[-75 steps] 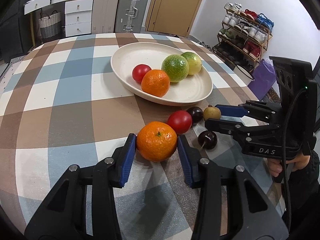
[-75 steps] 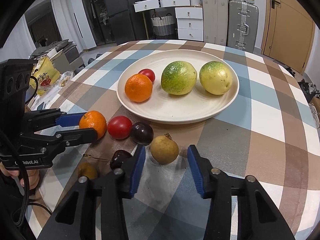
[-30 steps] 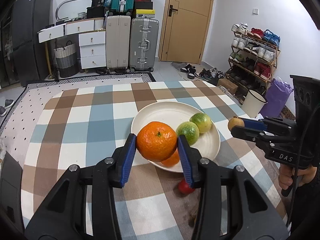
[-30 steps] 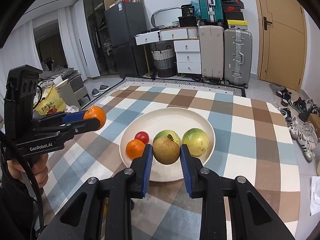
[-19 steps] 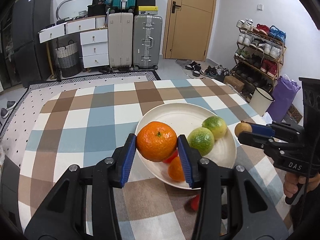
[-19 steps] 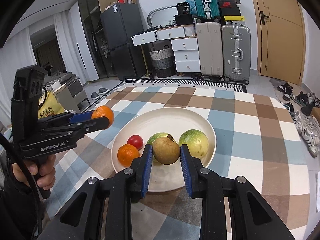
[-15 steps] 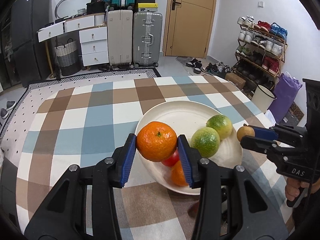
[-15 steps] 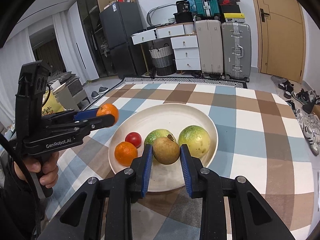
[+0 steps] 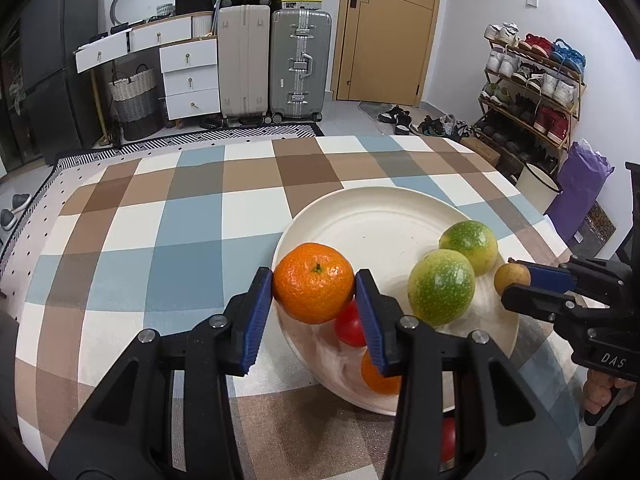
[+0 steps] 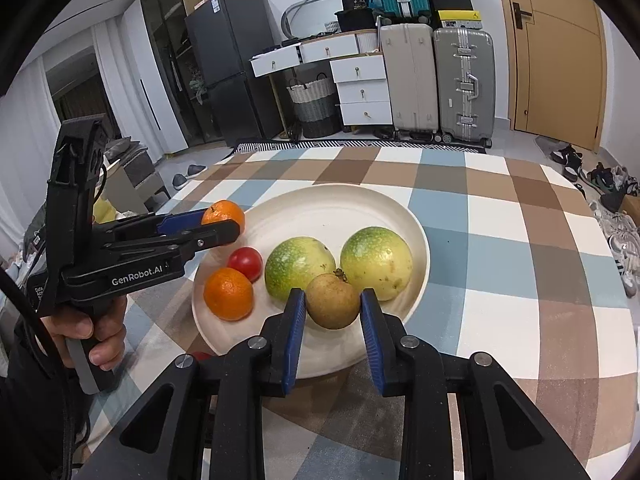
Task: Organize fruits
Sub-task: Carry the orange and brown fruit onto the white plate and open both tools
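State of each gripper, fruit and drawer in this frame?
left hand-held gripper: shut on held orange
right hand-held gripper: shut on brown fruit
plate: holds four fruits
top drawers: pulled open
door: closed

Matt cream plate [image 10: 416, 240], dimpled glossy mandarin [image 9: 313, 294], dull brown rough-skinned fruit [image 10: 333, 300], woven checked tablecloth [image 9: 192, 216], ribbed blue pads [image 9: 258, 316] on matt black plastic.
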Demonstrator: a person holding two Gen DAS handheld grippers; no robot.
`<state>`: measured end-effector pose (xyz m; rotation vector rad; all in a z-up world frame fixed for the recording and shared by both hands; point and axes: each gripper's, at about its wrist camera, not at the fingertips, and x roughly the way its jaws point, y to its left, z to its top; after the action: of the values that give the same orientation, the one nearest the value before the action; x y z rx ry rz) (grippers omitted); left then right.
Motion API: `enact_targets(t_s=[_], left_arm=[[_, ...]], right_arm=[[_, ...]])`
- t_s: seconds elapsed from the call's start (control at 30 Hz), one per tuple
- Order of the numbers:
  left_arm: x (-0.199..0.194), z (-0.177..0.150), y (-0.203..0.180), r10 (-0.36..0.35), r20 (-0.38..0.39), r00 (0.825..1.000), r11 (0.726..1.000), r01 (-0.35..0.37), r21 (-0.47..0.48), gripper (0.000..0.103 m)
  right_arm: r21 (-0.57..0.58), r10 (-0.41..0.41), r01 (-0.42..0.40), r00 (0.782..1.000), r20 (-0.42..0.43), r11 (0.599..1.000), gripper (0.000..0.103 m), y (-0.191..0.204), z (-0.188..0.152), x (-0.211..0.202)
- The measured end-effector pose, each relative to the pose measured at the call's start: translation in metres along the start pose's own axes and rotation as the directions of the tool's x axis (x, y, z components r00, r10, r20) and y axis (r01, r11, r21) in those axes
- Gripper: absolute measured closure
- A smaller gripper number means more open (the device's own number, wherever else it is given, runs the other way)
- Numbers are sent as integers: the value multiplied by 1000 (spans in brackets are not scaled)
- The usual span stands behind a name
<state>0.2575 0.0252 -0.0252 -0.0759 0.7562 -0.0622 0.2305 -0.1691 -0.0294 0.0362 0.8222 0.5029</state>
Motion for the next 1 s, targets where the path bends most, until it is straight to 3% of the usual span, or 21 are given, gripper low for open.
enact_targets(t_s=[0.5, 0.63, 0.9, 0.97, 1.0], left_arm=[[7, -4, 0, -13, 4, 1000, 1000, 13, -4, 63], [-2, -3, -1, -18, 25, 1000, 1000, 18, -8, 63], [-30, -6, -4, -9, 57, 998, 1000, 9, -14, 27], [-40, -8, -7, -6, 77, 997, 1000, 7, -12, 21], [-44, -9, -7, -10, 82, 997, 1000, 11, -10, 20]], right_arm=[[-16, -9, 9, 1000, -25, 1000, 74, 2, -5, 8], [-22, -9, 9, 1000, 2, 1000, 65, 4, -4, 2], [-25, 4, -3, 1000, 29, 1000, 50, 4, -5, -9], [-11, 9, -9, 999, 38, 1000, 36, 1, -6, -13], [-8, 10, -10, 999, 42, 1000, 24, 0, -6, -14]])
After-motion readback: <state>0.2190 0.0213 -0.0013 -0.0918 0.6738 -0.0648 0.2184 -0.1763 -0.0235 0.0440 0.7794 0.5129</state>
